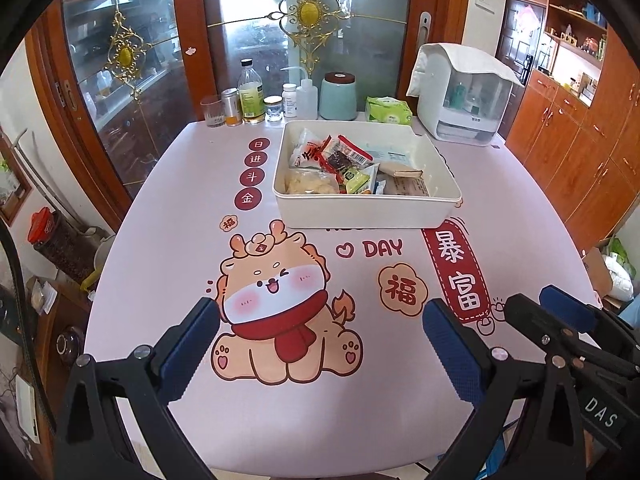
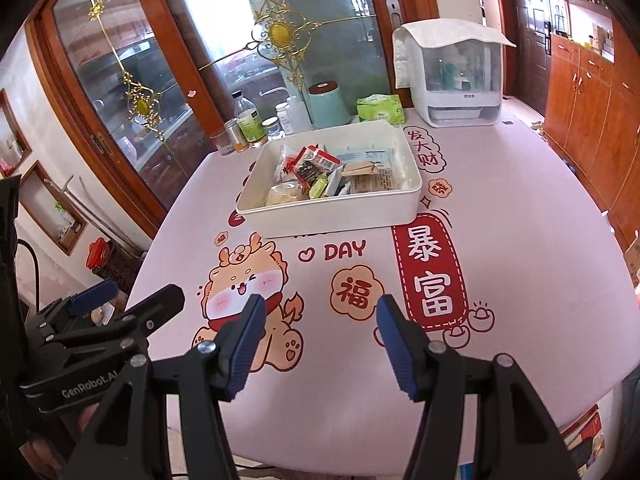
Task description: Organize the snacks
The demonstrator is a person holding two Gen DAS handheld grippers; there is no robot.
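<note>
A white rectangular tray (image 1: 360, 212) stands on the pink printed table, far side of centre, holding several snack packets (image 1: 344, 158); the same tray (image 2: 332, 216) shows in the right wrist view. My left gripper (image 1: 320, 312) hovers open over the cartoon dragon print near the table's front edge, nothing between its blue pads. My right gripper (image 2: 320, 308) is open too, with only the tablecloth between its fingers. Each gripper shows in the other's view: the right gripper (image 1: 548, 304) at the lower right, the left gripper (image 2: 132, 294) at the lower left. Both are well short of the tray.
Along the table's back edge stand a glass, bottles and jars (image 1: 250, 96), a mint canister (image 1: 339, 96), a green tissue pack (image 1: 388, 110) and a white covered appliance (image 1: 464, 100). Glass doors rise behind; wooden cabinets (image 1: 576, 152) line the right.
</note>
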